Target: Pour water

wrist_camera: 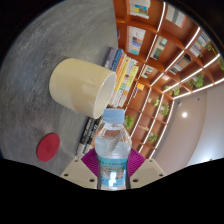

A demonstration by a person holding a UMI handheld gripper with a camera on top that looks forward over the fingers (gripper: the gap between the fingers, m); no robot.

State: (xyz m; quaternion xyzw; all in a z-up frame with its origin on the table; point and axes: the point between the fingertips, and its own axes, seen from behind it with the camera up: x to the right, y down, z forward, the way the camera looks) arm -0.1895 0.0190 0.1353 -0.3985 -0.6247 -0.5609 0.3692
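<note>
A clear plastic water bottle (113, 150) with a blue-green label stands between my fingers, its open neck (115, 118) pointing away from me. My gripper (112, 172) is shut on the bottle, both magenta pads (90, 161) pressing its sides. The view is tilted. Just beyond the bottle's mouth, a little left, a cream-coloured cup (83, 86) stands on the grey table (40, 70), its opening facing the bottle. A red bottle cap (50, 146) lies on the table left of the fingers.
A dark pen-like object (86, 134) lies on the table between the cap and the bottle. Beyond the cup is a row of books (122, 66), and behind them wooden shelves (165, 60) with lit strips fill the background.
</note>
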